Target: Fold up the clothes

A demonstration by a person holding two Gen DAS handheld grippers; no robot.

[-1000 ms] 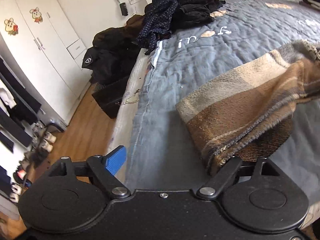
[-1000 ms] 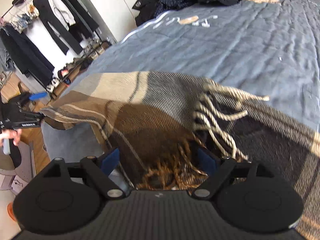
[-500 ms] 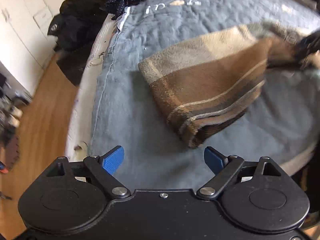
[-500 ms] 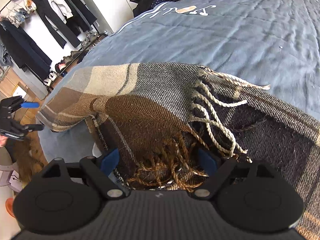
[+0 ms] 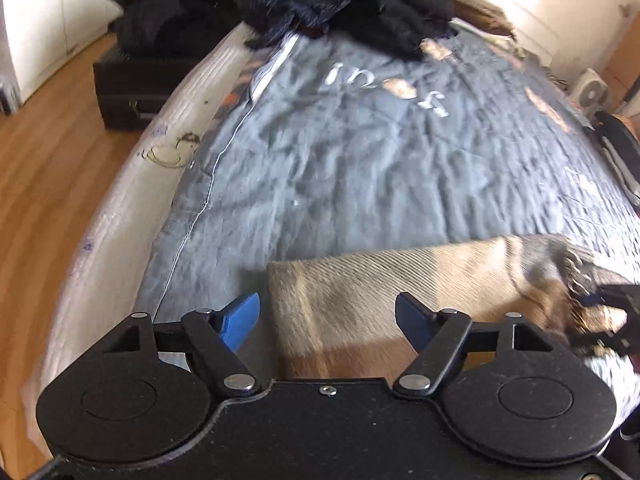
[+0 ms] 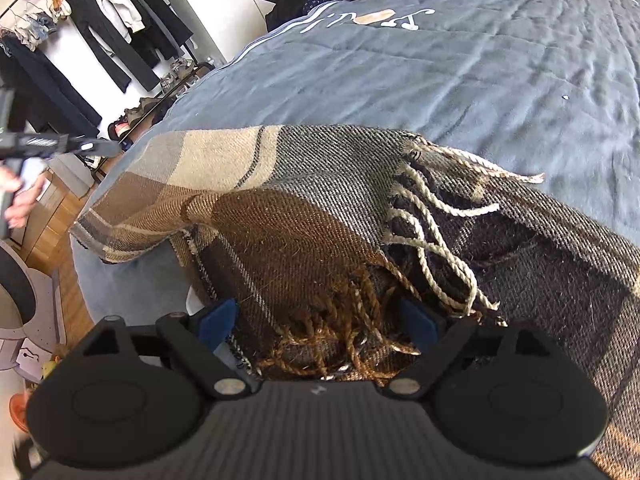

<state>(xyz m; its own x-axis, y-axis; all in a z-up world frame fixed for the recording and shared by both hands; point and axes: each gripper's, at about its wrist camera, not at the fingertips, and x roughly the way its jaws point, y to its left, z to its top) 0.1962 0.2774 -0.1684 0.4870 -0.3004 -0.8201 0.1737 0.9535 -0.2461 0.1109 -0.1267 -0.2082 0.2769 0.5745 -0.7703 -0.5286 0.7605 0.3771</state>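
A: Item one, the plaid scarf (image 6: 304, 208). Location?

B: Near end of the bed, on the grey quilt (image 6: 460, 76). Folded over itself, its fringe (image 6: 436, 232) lying on top toward the right, its folded left end close to the bed's near-left edge.

A: Item two, left gripper (image 5: 326, 316). Condition?

B: Fingers spread wide, nothing between them. A second ago the scarf's left end hung from its right finger; half a second ago that end lay released on the quilt. Now the gripper has swung round, and the tan band of the scarf (image 5: 360, 288) sits just beyond the open tips. The view is blurred, so contact cannot be told.

A: Item three, right gripper (image 6: 316, 320). Condition?

B: Fingers part-open with a bunch of brown fringe and cloth crowded between them. Whether they pinch it or merely sit round it, I cannot tell. Its place on the scarf is unchanged across the second.

A: Bearing on the task?

B: Judged only: the fold looks laid down, the left end delivered. The left gripper seems to be lining up for a fresh grip on the folded end, likely for a second fold or a smoothing.

A: Other stock?

B: Dark clothes pile (image 5: 348, 4) at the far end; hanging garments (image 6: 108, 32) far left.
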